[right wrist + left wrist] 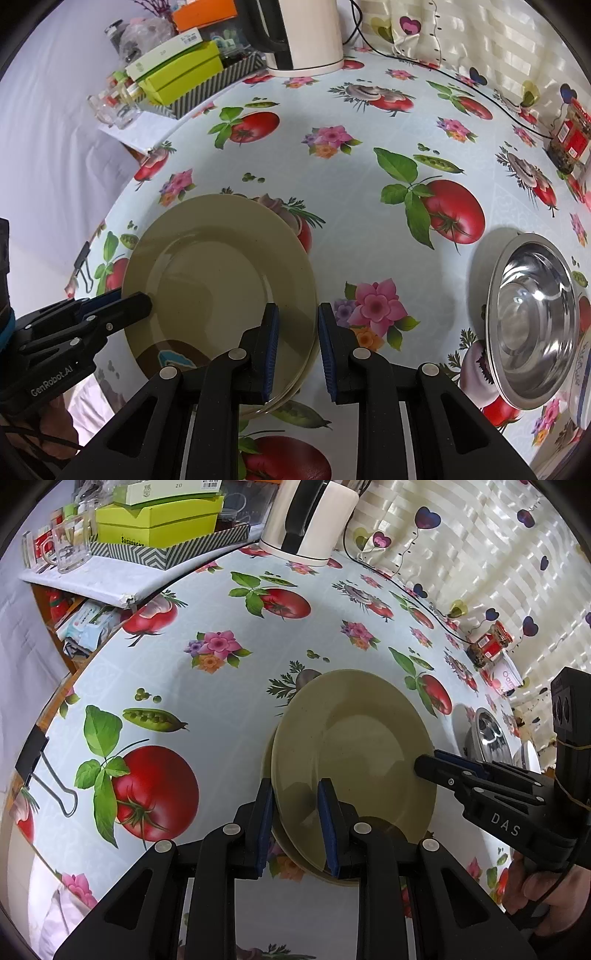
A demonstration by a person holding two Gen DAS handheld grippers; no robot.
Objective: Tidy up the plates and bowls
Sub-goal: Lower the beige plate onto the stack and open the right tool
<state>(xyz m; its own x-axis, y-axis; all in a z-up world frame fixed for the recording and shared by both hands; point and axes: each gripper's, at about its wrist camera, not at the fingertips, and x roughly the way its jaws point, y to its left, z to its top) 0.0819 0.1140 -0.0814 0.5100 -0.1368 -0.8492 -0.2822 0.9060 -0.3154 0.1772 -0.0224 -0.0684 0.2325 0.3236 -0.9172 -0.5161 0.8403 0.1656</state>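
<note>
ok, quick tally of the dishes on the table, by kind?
beige plates: 2, stacked
steel bowl: 1
white patterned bowl: 1, partly out of frame
Total: 4

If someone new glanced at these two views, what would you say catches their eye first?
First, the beige plate in the middle of the table, with the left gripper and the right gripper each straddling its rim on opposite sides. Next, the loud tablecloth printed with tomatoes and flowers. Then the shiny steel bowl to the plate's right.
</note>
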